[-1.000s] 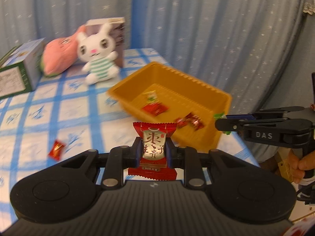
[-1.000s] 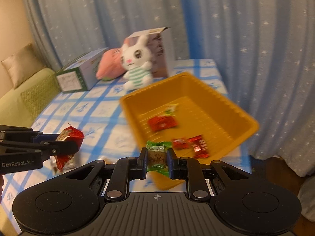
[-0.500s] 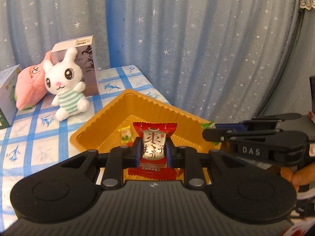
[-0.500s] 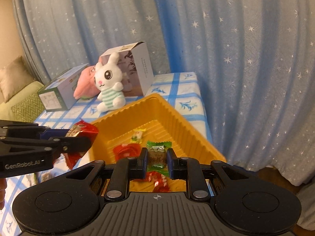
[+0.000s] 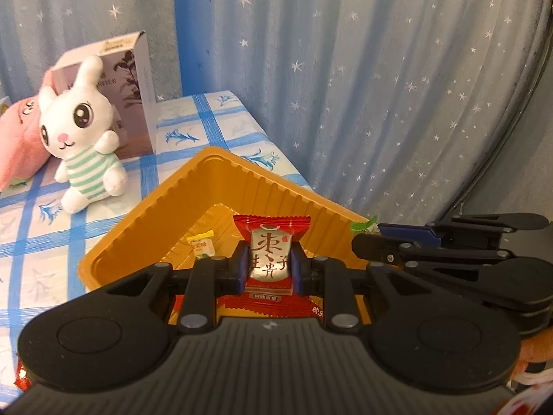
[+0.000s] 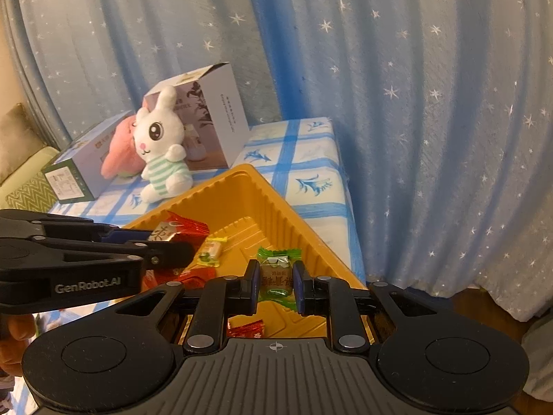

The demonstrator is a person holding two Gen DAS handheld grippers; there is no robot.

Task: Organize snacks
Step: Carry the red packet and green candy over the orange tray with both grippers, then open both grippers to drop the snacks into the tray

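Left hand-held gripper (image 5: 270,265) is clamped on a red candy (image 5: 271,259) with a silver label, up over the orange tray (image 5: 221,169). Right hand-held gripper (image 6: 275,278) pinches a green candy (image 6: 278,269) above the same tray (a yellow sweet (image 6: 209,249) lies inside). The bench (image 6: 304,159) wears a blue-checked cloth, with a plush bunny (image 6: 160,145) and starry curtains (image 6: 432,103) behind.

Bare orange tray (image 6: 276,214) floor lies open at twelve o'clock of the right gripper (image 6: 275,278), while the left gripper (image 6: 162,242) crowds in from nine o'clock, seemingly close, and the yellow candy (image 6: 210,251) lies at eleven.
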